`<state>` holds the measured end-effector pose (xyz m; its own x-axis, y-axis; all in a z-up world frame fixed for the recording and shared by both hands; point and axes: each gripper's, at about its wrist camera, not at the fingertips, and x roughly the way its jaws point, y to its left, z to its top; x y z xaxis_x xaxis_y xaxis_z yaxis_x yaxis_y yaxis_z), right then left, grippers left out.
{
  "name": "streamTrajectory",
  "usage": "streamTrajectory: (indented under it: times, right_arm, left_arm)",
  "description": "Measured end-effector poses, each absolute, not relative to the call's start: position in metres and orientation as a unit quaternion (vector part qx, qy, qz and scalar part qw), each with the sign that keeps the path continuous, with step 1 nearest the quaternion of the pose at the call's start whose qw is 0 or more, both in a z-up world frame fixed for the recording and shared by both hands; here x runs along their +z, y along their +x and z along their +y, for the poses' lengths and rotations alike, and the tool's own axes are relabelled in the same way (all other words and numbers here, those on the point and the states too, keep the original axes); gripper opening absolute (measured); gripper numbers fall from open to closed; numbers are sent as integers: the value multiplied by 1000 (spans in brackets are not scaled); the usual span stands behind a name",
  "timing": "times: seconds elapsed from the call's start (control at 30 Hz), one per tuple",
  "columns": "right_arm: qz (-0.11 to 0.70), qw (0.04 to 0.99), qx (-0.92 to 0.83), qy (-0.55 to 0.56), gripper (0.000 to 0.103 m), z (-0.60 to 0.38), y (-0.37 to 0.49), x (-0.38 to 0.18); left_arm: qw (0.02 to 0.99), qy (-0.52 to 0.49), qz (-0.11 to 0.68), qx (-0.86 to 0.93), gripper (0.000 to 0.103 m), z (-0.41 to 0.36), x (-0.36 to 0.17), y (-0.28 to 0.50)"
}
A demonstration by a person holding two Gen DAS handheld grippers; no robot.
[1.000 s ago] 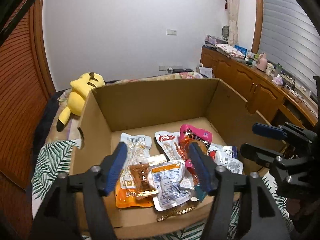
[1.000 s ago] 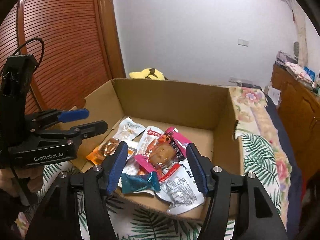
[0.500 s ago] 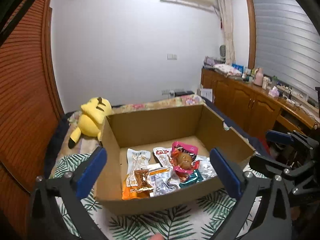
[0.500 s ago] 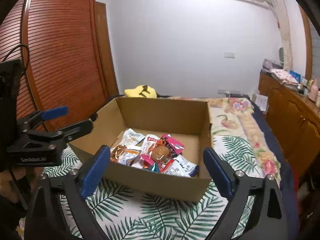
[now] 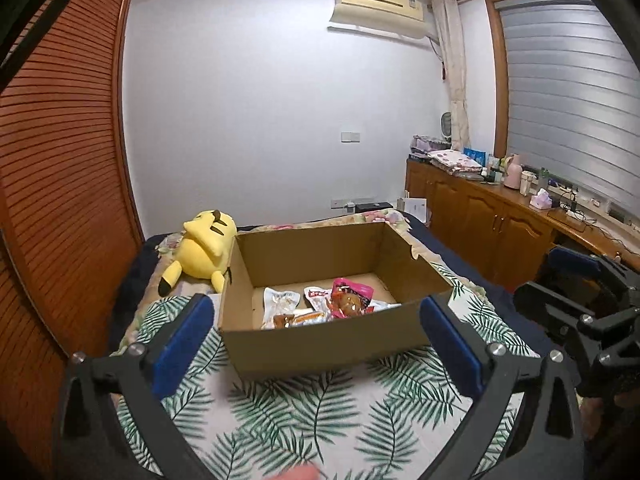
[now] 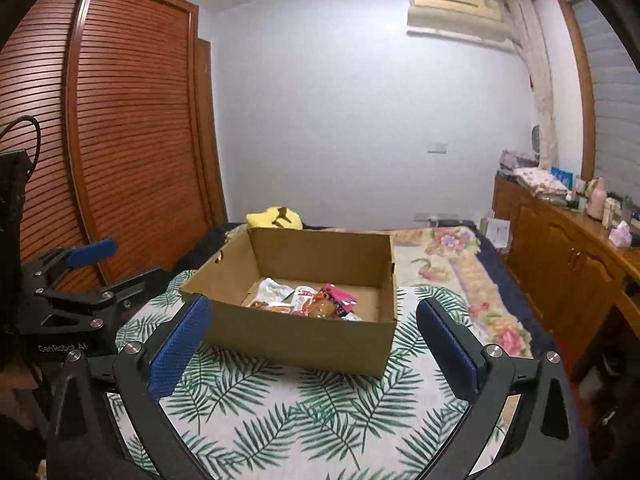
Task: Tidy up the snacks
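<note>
surface: bed cover with green palm-leaf print on white, it carries the cardboard box; past the box on its right a floral blanket with pink flowers
box: open-top, brown, sits flat on the leaf cover, near wall faces both cameras
snacks: snack packets lie in a loose pile on the box floor, toward its near wall; pink packet on top, white and orange ones left of it; print too small to read
plush: yellow plush toy lies just behind the box's far-left corner, close to the wall, contact cannot tell
left gripper: left gripper hangs in front of the box, blue pads spread wide, nothing between them but the view of the box; its jaws have just been opening, now fully apart
right gripper: right gripper also in front of the box, blue pads wide apart and empty, just been opening too; each gripper shows at the edge of the other's view, beside the box
room left of box: reddish louvred wardrobe doors
room behind box: plain white wall, air conditioner high up, sockets low down
room right of box: wooden cabinet run with cluttered top, folded cloth, bottles, tissue; window with grey blinds above it, tied curtain at the corner
</note>
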<state>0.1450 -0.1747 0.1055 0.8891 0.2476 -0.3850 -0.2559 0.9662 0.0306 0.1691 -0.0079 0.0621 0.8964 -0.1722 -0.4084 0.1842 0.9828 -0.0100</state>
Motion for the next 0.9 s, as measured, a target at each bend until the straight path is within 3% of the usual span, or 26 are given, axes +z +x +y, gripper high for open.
streamTrajectory:
  times: [0.9]
  right_arm:
    - [166,981,99,5,103,-198,27,103]
  left_arm:
    - [979,14,199,-47,103,2,51,58]
